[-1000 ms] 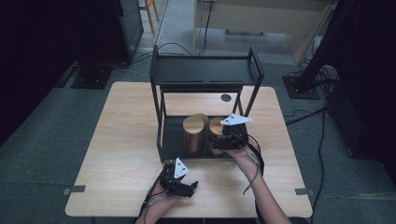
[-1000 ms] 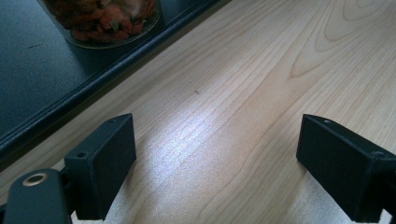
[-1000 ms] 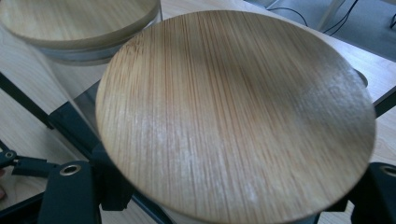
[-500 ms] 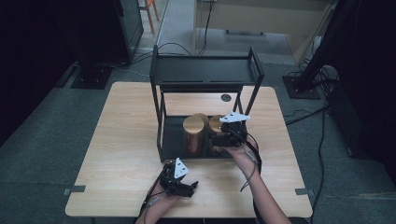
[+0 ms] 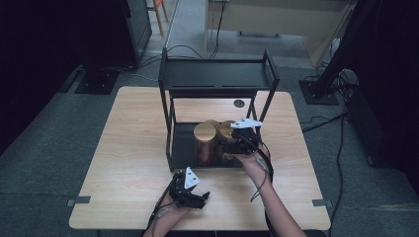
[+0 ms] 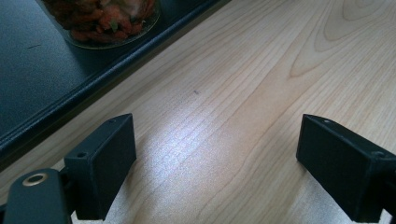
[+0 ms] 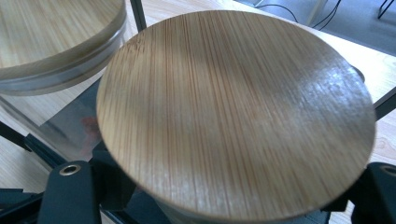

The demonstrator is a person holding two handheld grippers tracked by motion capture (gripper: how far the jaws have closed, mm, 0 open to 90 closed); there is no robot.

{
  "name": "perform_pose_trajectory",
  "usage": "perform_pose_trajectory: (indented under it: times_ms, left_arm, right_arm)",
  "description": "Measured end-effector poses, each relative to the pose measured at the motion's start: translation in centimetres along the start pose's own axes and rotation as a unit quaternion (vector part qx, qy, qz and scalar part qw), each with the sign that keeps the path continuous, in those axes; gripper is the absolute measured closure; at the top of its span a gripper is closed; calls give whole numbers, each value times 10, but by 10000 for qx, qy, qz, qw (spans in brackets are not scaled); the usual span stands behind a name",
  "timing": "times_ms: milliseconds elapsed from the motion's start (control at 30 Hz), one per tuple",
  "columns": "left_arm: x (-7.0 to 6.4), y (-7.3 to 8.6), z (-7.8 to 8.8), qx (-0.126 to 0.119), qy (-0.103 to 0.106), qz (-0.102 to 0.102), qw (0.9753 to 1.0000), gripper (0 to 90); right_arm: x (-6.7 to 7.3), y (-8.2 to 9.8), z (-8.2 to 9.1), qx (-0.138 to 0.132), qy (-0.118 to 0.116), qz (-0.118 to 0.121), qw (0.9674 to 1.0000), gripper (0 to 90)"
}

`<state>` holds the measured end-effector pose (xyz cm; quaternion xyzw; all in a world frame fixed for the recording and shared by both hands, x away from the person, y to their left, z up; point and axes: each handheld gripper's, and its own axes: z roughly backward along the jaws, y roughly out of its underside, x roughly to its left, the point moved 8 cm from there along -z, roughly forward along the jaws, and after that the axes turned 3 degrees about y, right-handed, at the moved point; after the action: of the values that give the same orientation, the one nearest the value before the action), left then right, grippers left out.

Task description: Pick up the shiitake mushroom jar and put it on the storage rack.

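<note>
Two glass jars with round bamboo lids stand side by side on the lower level of a black two-level rack [image 5: 217, 74]. My right gripper [image 5: 239, 143] reaches into the rack from the front right, shut on the right jar [image 5: 228, 129]. In the right gripper view that jar's lid [image 7: 233, 116] spreads over the jaws, and the left jar [image 7: 56, 37] is at the upper left. The left jar [image 5: 205, 133] holds reddish contents [image 6: 107, 18]. My left gripper [image 5: 197, 195] rests low over the table's front part, open, with bare wood between its jaws [image 6: 219, 158].
The wooden table [image 5: 128, 148] has a round cable hole [image 5: 239, 103] behind the rack. The rack's upright posts [image 5: 171, 123] and low front rim [image 6: 70, 93] border the jars. Cables trail from both grippers toward the table's front edge.
My right gripper and the jar in it have shifted slightly deeper into the rack and to the left. The left gripper has stayed where it was.
</note>
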<state>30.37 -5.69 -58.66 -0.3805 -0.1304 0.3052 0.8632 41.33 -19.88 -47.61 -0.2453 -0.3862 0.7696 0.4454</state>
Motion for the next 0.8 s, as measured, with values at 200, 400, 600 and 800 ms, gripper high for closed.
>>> perform_pose_trajectory:
  times_ms: [200,400,600,800]
  left_arm:
    - [0,0,0,-4,-1,1,10000,122]
    - [0,0,0,-3,-3,5,10000,122]
    - [0,0,0,-3,-3,4,10000,122]
    - [0,0,0,-4,-3,4,10000,122]
  right_arm:
    - [-1,1,0,8,2,-21,10000,246]
    - [-1,2,0,30,36,9,10000,243]
    - [-1,4,0,52,26,31,10000,234]
    - [-1,5,1,17,-19,61,10000,225]
